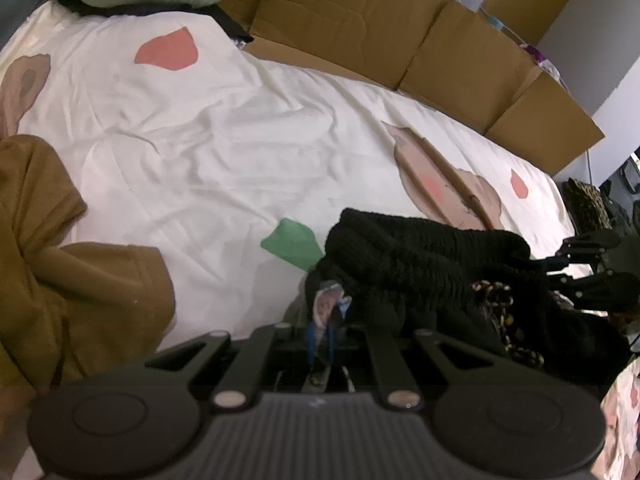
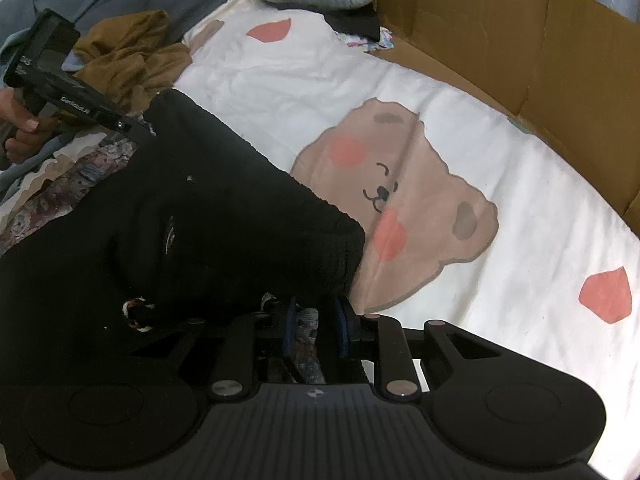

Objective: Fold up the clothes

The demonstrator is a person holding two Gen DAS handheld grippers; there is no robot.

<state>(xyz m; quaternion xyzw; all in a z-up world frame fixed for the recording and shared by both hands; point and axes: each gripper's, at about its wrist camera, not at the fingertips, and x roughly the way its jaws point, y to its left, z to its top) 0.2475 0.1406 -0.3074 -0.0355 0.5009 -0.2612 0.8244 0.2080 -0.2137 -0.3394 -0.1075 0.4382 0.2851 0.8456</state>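
Left gripper fingers pinch the black knit; right gripper fingers stand narrowly apart around patterned cloth; only the right view shows a hand at 9 o'clock.

The black knit garment hides whatever the right hand-held gripper pinches.

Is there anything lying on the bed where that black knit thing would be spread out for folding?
Nothing visible: the white bear-print sheet beyond the black knit garment is bare. The brown garment lies off to one side.
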